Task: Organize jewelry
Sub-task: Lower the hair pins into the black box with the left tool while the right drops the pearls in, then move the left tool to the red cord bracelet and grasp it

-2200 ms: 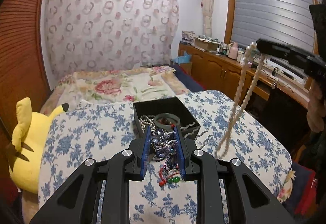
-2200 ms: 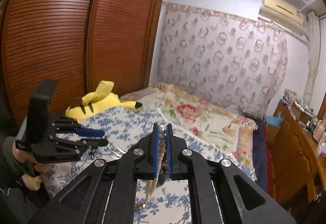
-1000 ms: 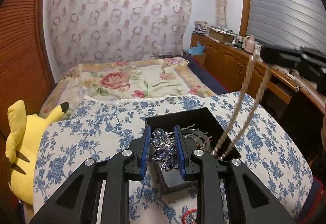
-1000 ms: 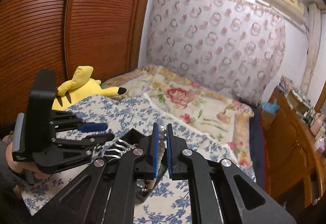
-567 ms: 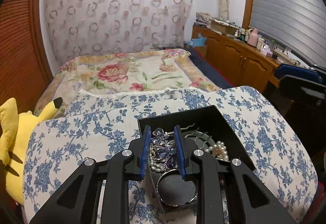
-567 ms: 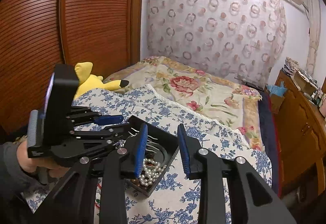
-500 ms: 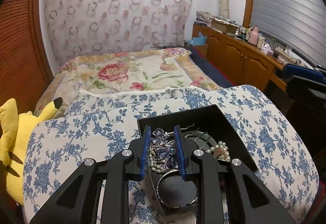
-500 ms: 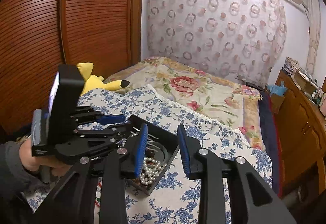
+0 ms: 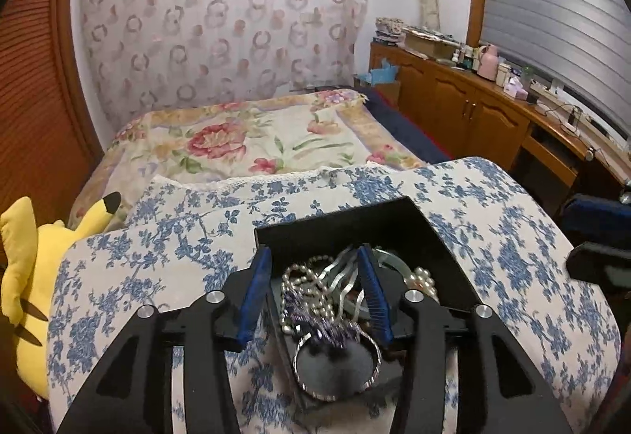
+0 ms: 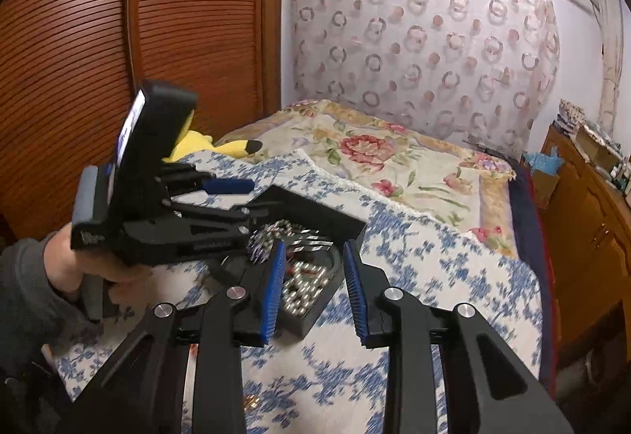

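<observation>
A black jewelry box sits on the blue-flowered cloth. It holds pearl strands, silver hair pins, a round bangle and a purple crystal piece, which looks blurred. My left gripper hangs over the box with its jaws opening. The purple piece lies loose below them, with neither pad touching it. My right gripper is open and empty, just short of the box's near corner. From that side, pearls and the purple piece show beneath the left gripper.
A yellow plush toy lies at the left edge of the bed. A slatted wooden wardrobe stands behind it. A wooden sideboard with small items runs along the right wall. A flowered bedspread stretches beyond the box.
The left jaws have spread and let the purple crystal piece fall into the box. The right gripper released the pearl strand into the box, opened and came lower.
</observation>
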Demonstrator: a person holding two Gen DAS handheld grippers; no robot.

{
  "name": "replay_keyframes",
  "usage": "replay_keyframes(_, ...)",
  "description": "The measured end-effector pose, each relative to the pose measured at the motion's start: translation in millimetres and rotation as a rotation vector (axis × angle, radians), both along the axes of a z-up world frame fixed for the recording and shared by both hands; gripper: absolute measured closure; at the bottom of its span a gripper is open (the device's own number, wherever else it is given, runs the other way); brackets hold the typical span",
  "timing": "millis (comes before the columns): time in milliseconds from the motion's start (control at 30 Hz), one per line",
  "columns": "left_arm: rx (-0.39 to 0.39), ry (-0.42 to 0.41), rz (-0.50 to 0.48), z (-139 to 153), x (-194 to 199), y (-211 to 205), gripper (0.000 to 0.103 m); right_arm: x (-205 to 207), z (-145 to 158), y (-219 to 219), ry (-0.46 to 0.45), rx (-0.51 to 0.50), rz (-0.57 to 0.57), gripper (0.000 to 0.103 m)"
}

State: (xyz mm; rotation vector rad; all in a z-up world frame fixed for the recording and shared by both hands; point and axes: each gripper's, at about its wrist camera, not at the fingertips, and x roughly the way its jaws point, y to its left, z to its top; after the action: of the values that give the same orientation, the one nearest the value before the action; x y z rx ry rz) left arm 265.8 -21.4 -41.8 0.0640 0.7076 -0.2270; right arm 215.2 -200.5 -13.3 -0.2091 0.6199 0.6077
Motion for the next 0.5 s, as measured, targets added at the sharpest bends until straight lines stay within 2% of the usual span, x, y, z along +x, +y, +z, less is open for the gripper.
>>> replay_keyframes(33, 0.0, -0.006, -0.001, 1, -5, 1, 0.045, -5, -3, -1, 0.005, 0.006, 0.004, 0.07)
replay_keyframes(167, -0.009, -0.028, -0.009, 5, -31, 9, 0.028, -20, -13, -5, 0.028, 0.033, 0.017, 0.07)
replay_keyframes(333, -0.017, -0.026, -0.025, 0, -62, 22, 0.028, -40, -32, -8, 0.063, 0.049, 0.022, 0.07)
replay_keyframes(500, -0.022, 0.01, -0.021, -13, -87, 38, 0.028, -56, -48, -11, 0.095, 0.053, 0.019, 0.07)
